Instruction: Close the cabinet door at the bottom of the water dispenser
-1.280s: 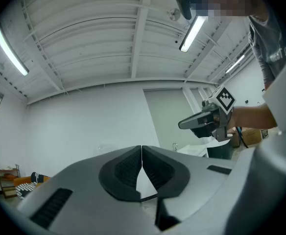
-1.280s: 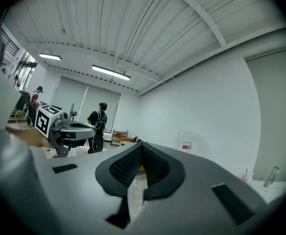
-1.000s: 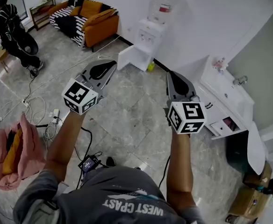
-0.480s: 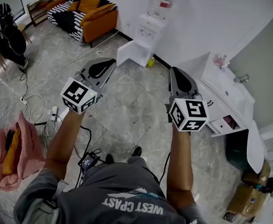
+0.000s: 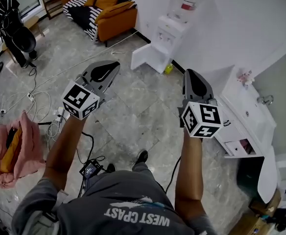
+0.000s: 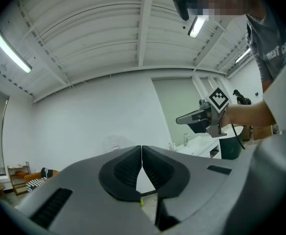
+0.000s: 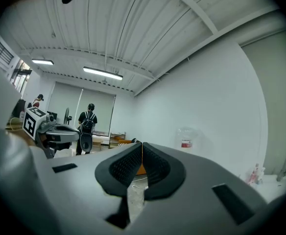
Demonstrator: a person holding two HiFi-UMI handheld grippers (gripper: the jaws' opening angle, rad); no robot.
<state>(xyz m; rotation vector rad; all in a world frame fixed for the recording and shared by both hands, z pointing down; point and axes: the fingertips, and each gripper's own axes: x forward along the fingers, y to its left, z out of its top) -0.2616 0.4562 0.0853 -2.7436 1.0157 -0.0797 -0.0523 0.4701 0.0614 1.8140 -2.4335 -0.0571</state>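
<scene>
The white water dispenser (image 5: pixel 171 33), with a clear bottle (image 5: pixel 186 1) on top, stands against the far wall. Its bottom cabinet door (image 5: pixel 147 58) hangs open, swung out to the left over the floor. My left gripper (image 5: pixel 114 64) is held level at mid-left, shut and empty, well short of the door. The right gripper (image 5: pixel 192 72) is level at mid-right, pads together with nothing between them, also well away from the dispenser. In the left gripper view the jaws (image 6: pixel 142 147) meet at the tips. The right gripper view shows the same (image 7: pixel 142 144), with the bottle (image 7: pixel 186 137) ahead.
An orange sofa (image 5: pixel 111 11) stands left of the dispenser. A person in black (image 5: pixel 8 21) is at far left. Cables (image 5: pixel 35 102) and a pink cloth bundle (image 5: pixel 13 151) lie on the left floor. A white sink cabinet (image 5: pixel 246 116) lines the right wall. A small yellow-green object (image 5: pixel 168 68) sits by the dispenser.
The person has stepped forward and both grippers have been carried toward the dispenser. Both stay shut. The cabinet door is still open.
</scene>
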